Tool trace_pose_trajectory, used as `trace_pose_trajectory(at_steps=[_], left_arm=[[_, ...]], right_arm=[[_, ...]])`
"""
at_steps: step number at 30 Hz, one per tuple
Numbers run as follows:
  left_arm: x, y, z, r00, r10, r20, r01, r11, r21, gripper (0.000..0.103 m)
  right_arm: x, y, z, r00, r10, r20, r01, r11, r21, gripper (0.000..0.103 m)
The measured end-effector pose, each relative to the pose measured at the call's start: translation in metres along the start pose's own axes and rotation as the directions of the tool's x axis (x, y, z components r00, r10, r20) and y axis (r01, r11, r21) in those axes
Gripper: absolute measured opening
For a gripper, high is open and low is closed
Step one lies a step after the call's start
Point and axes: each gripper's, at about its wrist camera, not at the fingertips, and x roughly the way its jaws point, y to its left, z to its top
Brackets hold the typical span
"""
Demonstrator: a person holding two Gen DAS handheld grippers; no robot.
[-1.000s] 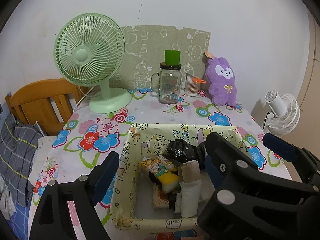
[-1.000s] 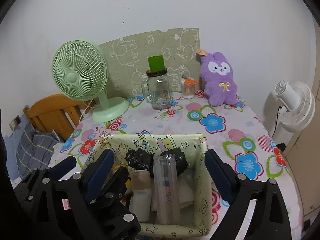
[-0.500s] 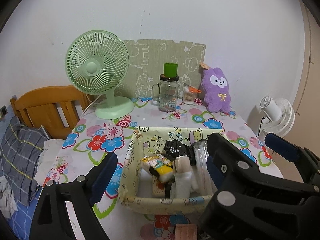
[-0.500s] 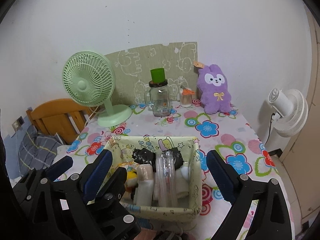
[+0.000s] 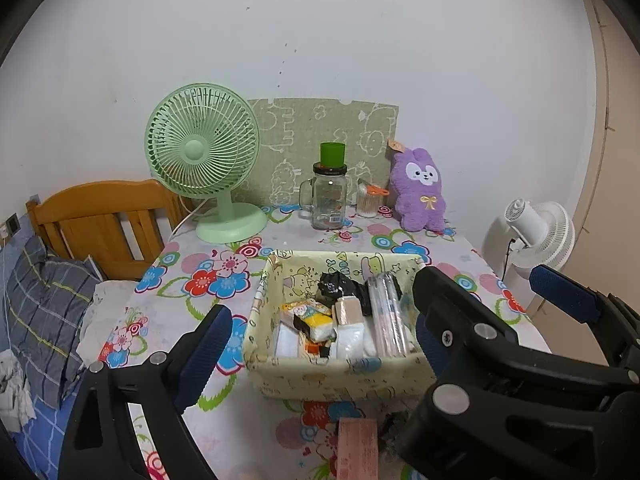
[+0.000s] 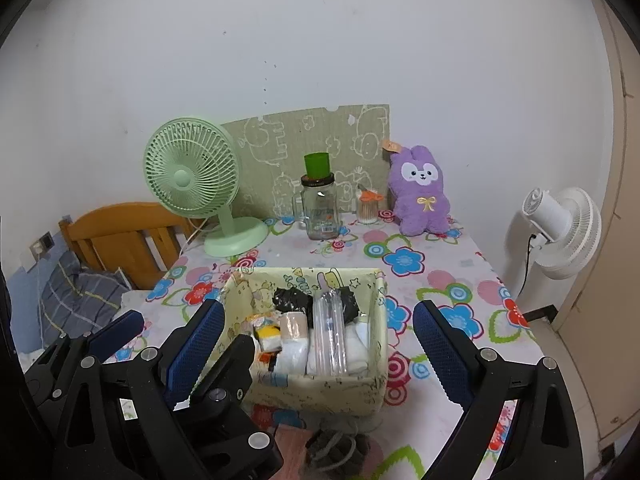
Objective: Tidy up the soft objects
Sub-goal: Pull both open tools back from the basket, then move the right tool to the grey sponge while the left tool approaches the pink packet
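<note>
A pale yellow fabric basket (image 5: 332,376) (image 6: 316,394) stands on the flowered table, holding soft packs, black bags and a clear sleeve. A purple plush bunny (image 5: 418,190) (image 6: 420,190) sits upright at the back right by the wall. My left gripper (image 5: 316,338) is open and empty, its fingers on either side of the basket, short of it. My right gripper (image 6: 316,338) is open and empty, also in front of the basket. A pinkish-brown block (image 5: 357,450) and a grey soft thing (image 6: 340,446) lie at the near table edge.
A green desk fan (image 5: 204,152) (image 6: 192,178) stands back left. A glass jar with a green cup on it (image 5: 329,196) (image 6: 318,208) and a small jar of swabs (image 6: 368,208) are at the back. A white floor fan (image 6: 560,232) stands right, a wooden bed frame (image 5: 100,220) left.
Both grippers have pulled back and up from the basket, which now looks smaller and farther away. The block and grey thing at the near edge have come into view.
</note>
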Motion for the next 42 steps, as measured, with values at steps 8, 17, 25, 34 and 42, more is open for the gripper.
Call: trace_pose_trajectory(at_steps=[8, 17, 25, 34, 42], left_arm=[[-0.021, -0.005, -0.015, 1.0, -0.006, 0.009, 0.006, 1.0, 0.006, 0.096], [-0.036, -0.011, -0.035, 1.0, -0.007, 0.016, 0.007, 1.0, 0.007, 0.098], [-0.036, -0.013, -0.054, 1.0, -0.004, -0.008, 0.004, 1.0, 0.003, 0.098], [-0.026, -0.013, -0.078, 0.999, -0.002, -0.039, 0.002, 1.0, -0.001, 0.098], [-0.007, -0.015, -0.104, 0.996, -0.023, -0.087, 0.024, 1.0, 0.009, 0.098]], right_arm=[[-0.024, -0.001, -0.015, 1.0, 0.005, 0.01, -0.005, 1.0, -0.003, 0.097], [-0.043, -0.002, -0.034, 1.0, -0.001, 0.009, 0.001, 1.0, -0.016, 0.097], [-0.043, -0.005, -0.054, 1.0, -0.003, -0.018, 0.002, 1.0, -0.015, 0.097], [-0.033, -0.007, -0.079, 0.998, -0.004, -0.058, 0.003, 1.0, -0.024, 0.097], [-0.018, -0.013, -0.106, 0.995, -0.011, -0.096, 0.009, 1.0, -0.012, 0.097]])
